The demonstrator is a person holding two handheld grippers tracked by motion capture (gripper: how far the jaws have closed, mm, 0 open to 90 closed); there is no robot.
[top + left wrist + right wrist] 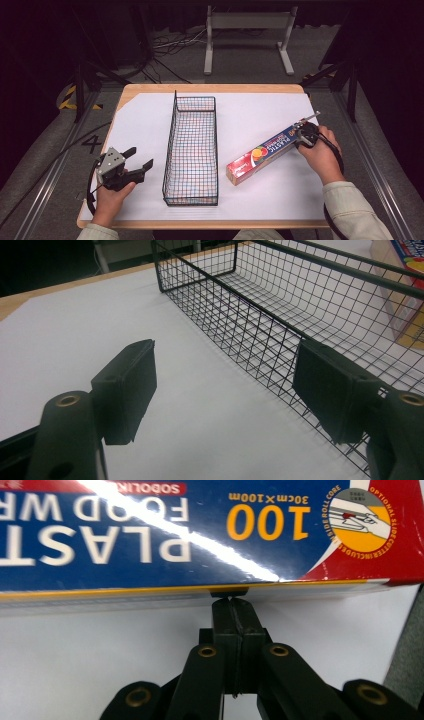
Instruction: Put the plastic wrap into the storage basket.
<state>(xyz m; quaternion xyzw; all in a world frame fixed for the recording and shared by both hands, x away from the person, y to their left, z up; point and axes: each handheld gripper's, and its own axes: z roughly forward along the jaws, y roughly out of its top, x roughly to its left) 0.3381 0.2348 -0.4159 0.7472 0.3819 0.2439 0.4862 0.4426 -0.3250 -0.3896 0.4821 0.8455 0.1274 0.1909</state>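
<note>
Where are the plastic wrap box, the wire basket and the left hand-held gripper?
plastic wrap box (262, 152), high view, middle of its blue top face
wire basket (192, 150), high view, its mesh floor
left hand-held gripper (138, 160), high view, midway between its open jaws

Wooden bench (210, 89) covered by a white sheet (260, 195), a long black wire basket (192, 150) standing lengthwise at its middle; beyond the far edge, grey floor with loose cables (170, 45), a white metal frame (248, 37), and yellow-black hazard tape (67, 97) at left.
</note>
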